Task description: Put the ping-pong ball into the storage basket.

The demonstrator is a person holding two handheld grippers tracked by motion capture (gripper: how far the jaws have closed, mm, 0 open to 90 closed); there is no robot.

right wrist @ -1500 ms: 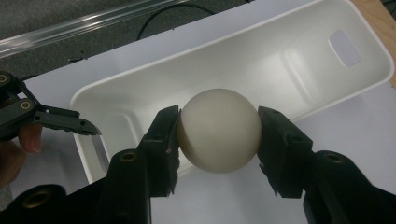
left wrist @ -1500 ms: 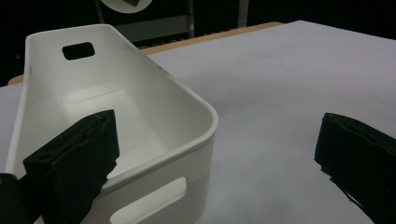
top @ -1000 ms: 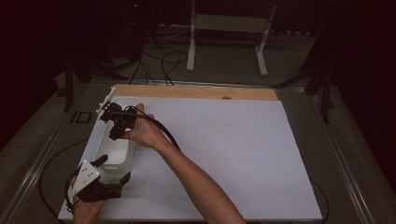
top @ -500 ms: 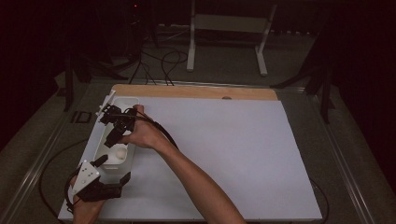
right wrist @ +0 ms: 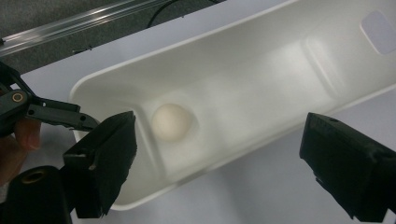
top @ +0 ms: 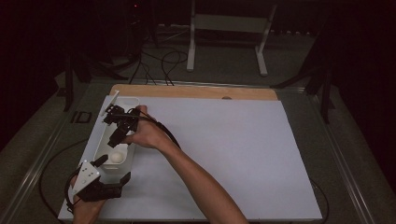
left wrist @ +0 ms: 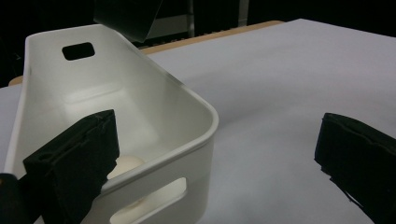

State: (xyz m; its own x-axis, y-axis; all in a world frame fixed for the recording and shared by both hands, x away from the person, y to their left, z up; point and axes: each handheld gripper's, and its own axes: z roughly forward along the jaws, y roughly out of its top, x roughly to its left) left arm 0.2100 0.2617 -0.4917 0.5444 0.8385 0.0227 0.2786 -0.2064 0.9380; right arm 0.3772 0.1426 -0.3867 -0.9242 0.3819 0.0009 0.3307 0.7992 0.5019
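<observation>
Right gripper [top: 113, 140] jaws have just been opening, now wide apart with nothing between them, hovering over the white bin [top: 103, 136]. Egg [right wrist: 172, 122] lies loose on the bin floor at its near end. Left gripper [top: 112, 171] also open, straddling the bin's near end wall, one jaw inside, one outside. Bin sits on the white table sheet [top: 224, 154], left edge.

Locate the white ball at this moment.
The white ball lies inside the white bin, at its near end on the table's left, close to the left gripper.
</observation>
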